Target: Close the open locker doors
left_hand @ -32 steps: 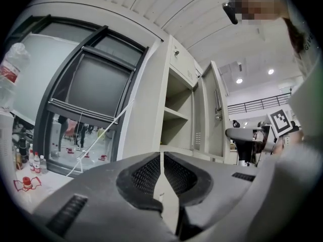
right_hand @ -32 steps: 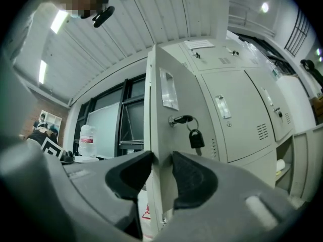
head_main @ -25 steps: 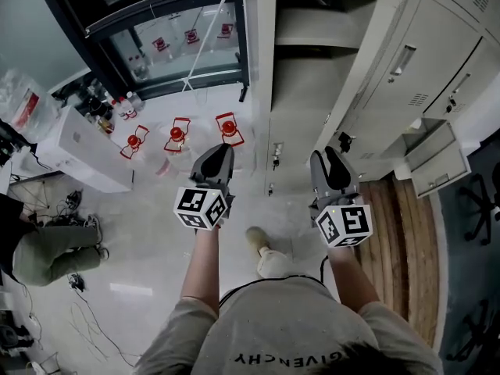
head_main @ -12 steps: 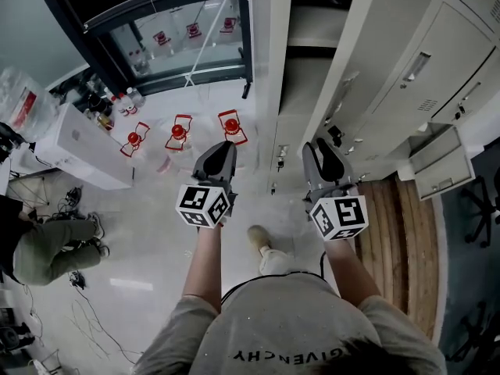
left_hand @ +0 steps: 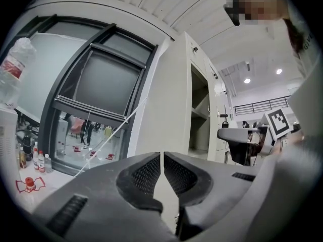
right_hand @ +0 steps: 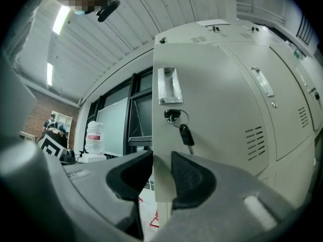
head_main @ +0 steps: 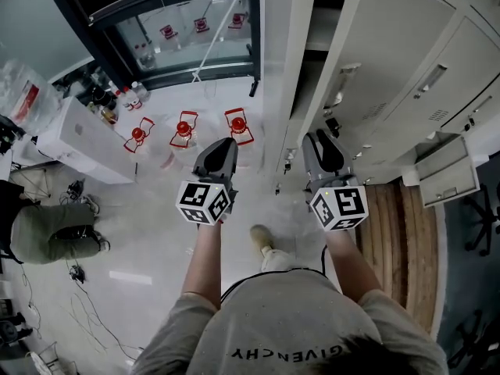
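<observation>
The right gripper (right_hand: 161,166) held its jaws narrowly apart, empty — the open locker door (right_hand: 217,120) stood just ahead, its free edge lined up between them; the left gripper (left_hand: 162,161) had its jaws nearly together on nothing.

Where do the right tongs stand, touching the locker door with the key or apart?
Cannot tell. In the right gripper view the door shows beyond the open right tongs; no view shows contact or a gap.

I see three red items (head_main: 183,129) on the floor by a dark-framed window (head_main: 180,33), bottles (head_main: 117,100) on a white surface (head_main: 74,143) left, someone crouching (head_main: 47,237) near cables (head_main: 82,311), wooden planks (head_main: 398,233) right
</observation>
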A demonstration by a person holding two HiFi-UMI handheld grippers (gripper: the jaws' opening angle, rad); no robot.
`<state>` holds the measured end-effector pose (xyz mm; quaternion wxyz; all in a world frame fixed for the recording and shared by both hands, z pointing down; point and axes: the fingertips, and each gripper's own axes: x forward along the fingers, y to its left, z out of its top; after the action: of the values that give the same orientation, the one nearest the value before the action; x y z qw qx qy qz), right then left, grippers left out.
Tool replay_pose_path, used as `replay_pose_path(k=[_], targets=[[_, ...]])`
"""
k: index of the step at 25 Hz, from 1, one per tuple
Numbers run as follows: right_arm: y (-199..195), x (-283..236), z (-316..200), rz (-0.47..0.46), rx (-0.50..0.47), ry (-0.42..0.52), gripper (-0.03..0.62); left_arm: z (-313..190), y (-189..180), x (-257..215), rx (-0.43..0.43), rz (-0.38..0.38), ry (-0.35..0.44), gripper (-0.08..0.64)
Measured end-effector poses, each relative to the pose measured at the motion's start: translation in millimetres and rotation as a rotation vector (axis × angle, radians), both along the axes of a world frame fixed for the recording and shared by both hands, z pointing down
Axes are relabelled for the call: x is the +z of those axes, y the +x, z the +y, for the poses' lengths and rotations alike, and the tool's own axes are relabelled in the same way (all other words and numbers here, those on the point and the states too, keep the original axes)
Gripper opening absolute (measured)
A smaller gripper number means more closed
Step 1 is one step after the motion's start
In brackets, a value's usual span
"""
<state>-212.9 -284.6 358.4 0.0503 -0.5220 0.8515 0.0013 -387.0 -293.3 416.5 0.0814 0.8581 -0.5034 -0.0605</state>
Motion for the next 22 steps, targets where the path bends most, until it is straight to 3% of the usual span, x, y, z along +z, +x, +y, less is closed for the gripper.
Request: replay_pose_path(k=[22], targets=[[-15.1, 6.8, -60.8, -0.003, -0.006, -0.023, 0.104, -23.5, -41.5, 5.6, -0.070, -0.005, -0.016, 0.018]])
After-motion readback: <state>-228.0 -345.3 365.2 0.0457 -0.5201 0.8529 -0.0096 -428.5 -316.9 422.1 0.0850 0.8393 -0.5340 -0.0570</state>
